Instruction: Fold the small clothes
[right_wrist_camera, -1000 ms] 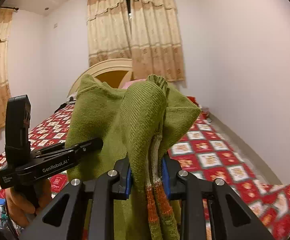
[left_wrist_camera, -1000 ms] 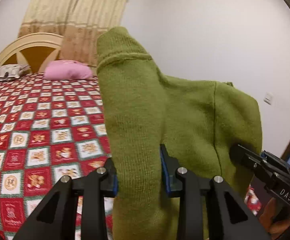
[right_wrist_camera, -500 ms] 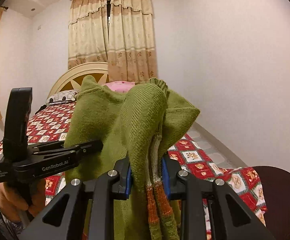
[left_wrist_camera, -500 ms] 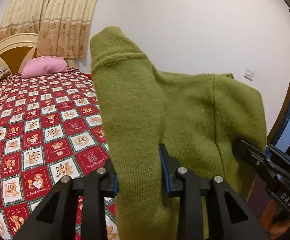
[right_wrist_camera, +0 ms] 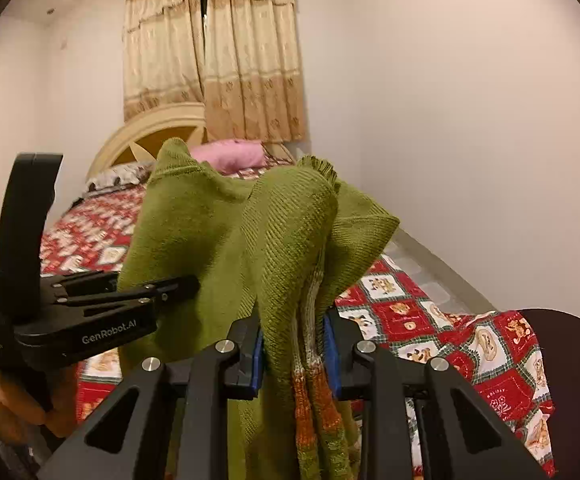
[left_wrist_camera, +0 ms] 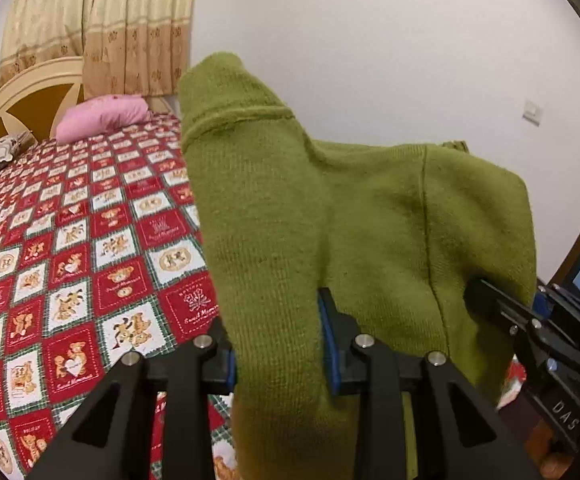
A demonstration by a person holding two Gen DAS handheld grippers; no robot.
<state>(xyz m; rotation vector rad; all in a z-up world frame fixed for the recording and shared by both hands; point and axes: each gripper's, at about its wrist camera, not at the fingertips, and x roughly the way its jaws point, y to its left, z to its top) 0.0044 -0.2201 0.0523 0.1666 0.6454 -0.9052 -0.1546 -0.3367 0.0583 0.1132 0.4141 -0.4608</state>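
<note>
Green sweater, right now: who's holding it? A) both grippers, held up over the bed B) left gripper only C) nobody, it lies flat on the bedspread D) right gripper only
A: the green sweater is clamped in the left gripper and the right gripper, hanging above the patterned bedspread.

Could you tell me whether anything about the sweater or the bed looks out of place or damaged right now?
Nothing stands out. The green sweater hangs bunched between the left gripper and right gripper, both clamped on it, above the patterned bedspread. No damage shows.
</note>
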